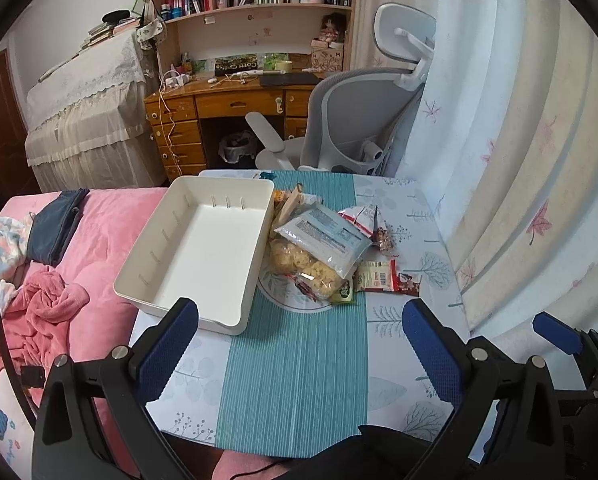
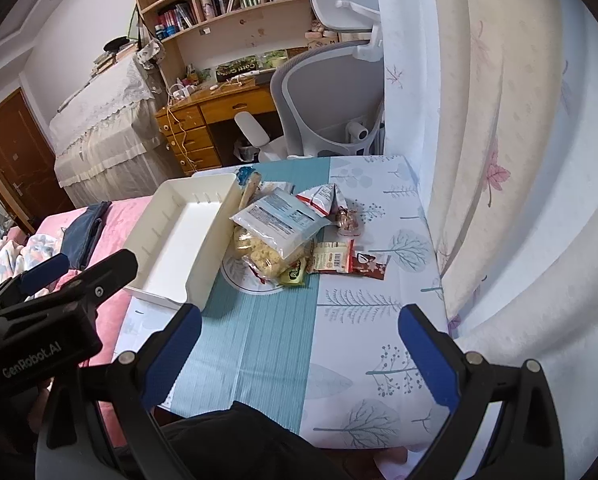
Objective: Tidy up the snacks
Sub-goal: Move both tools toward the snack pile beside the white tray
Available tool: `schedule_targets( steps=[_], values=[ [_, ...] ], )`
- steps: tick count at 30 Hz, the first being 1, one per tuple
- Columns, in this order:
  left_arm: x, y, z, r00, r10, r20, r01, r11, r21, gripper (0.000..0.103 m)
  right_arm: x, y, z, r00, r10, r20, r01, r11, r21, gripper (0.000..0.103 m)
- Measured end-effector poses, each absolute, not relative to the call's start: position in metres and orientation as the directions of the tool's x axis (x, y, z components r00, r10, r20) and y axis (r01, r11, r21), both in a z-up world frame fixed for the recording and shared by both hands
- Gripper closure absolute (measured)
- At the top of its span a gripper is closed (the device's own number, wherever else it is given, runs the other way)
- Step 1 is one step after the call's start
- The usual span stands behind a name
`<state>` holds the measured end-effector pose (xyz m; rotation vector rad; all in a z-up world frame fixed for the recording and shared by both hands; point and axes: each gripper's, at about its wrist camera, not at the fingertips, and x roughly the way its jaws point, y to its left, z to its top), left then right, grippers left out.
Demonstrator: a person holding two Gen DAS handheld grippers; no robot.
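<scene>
While the snacks (image 1: 323, 248) sit heaped mid-table, just right of the white bin (image 1: 197, 248), nothing is in the bin yet. Pile: big pale-blue bag (image 1: 325, 236) on top, leaning over a clear bag of yellow puffs (image 1: 307, 270); red/white pouch (image 1: 359, 216) at the far right; beige packet (image 1: 373, 276) and dark-red wrapper (image 1: 407, 282) flat at the near right; small green pack (image 1: 343, 294) at the near edge. Bin touches the pile on its right wall, its left side hanging past the table edge twd the pink bed (image 1: 91, 240).

Table (image 1: 411, 344) has a tree-print cloth w/ a teal runner (image 1: 295, 380) down the middle.

Left gripper (image 1: 299, 344) spread wide, nothing btwn the blue pads, above the near runner. Right gripper (image 2: 299, 344) likewise wide, holding nothing, well short of the pile.

Curtain (image 1: 519, 160) hangs right; grey chair (image 1: 359, 120) and wooden desk (image 1: 235, 104) far behind.
</scene>
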<state>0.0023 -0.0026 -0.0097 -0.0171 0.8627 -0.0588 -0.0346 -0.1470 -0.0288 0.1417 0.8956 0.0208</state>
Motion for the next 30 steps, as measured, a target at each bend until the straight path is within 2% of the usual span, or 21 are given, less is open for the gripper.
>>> schedule_targets(
  steps=[11, 23, 30],
  values=[
    [0.018, 0.018, -0.018, 0.622, -0.106, -0.776, 0.074, 0.994, -0.077, 0.002, -0.023, -0.133, -0.032, 0.61, 0.028, -0.792, 0.066, 0.994, 0.086, 0.004],
    [0.06, 0.046, -0.025, 0.564, -0.162, -0.81, 0.144, 0.985, -0.097, 0.002, 0.001, -0.108, -0.035, 0.573, -0.056, -0.817, 0.169, 0.984, 0.051, 0.004],
    [0.084, 0.059, -0.039, 0.502, -0.228, -0.835, 0.207, 0.968, -0.14, 0.002, 0.014, -0.09, -0.039, 0.545, -0.154, -0.824, 0.233, 0.972, -0.028, 0.004]
  ],
)
